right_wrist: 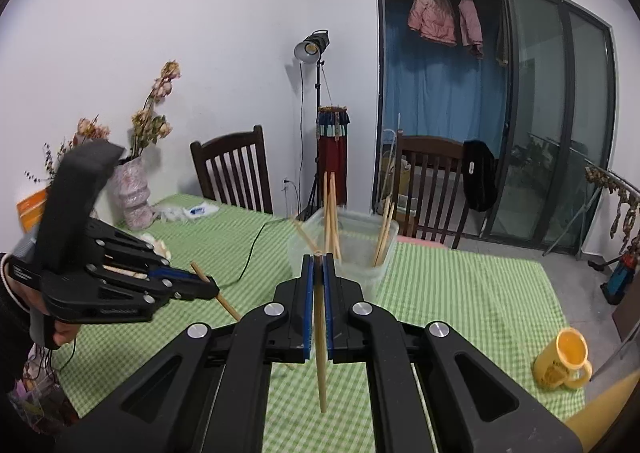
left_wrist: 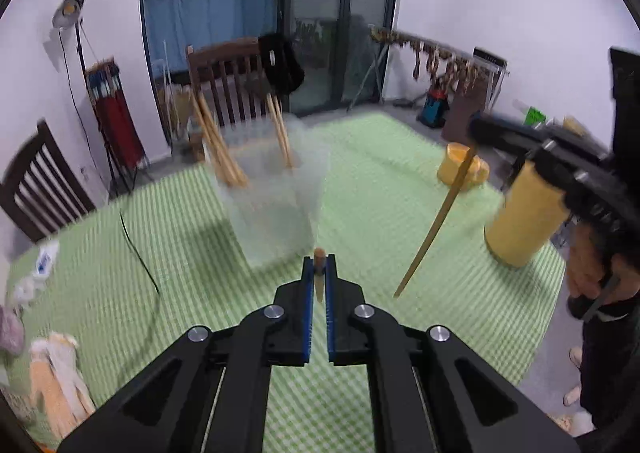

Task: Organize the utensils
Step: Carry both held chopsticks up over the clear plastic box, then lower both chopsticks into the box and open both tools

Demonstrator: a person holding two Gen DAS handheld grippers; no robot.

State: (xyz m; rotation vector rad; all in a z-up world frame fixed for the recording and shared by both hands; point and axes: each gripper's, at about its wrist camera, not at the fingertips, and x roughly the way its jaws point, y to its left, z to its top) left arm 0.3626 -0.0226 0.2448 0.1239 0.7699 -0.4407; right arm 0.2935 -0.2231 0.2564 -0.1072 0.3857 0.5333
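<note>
A clear plastic container (left_wrist: 276, 193) stands on the green checked tablecloth (left_wrist: 380, 189) and holds several wooden chopsticks (left_wrist: 224, 157); it also shows in the right wrist view (right_wrist: 360, 249). My left gripper (left_wrist: 319, 269) is shut on a wooden chopstick (left_wrist: 319, 273), seen end-on, just short of the container. In the right wrist view the left gripper (right_wrist: 208, 285) holds that chopstick (right_wrist: 224, 303) at a slant. My right gripper (right_wrist: 319, 269) is shut on another chopstick (right_wrist: 320, 353) that hangs down; it shows in the left wrist view (left_wrist: 436, 225).
A yellow mug (right_wrist: 566, 357) and a tall yellow cylinder (left_wrist: 524, 213) stand at the table's right side. A black cable (left_wrist: 140, 253) crosses the cloth. A vase of dried flowers (right_wrist: 132, 193) is at the far left. Wooden chairs (right_wrist: 236, 173) stand behind the table.
</note>
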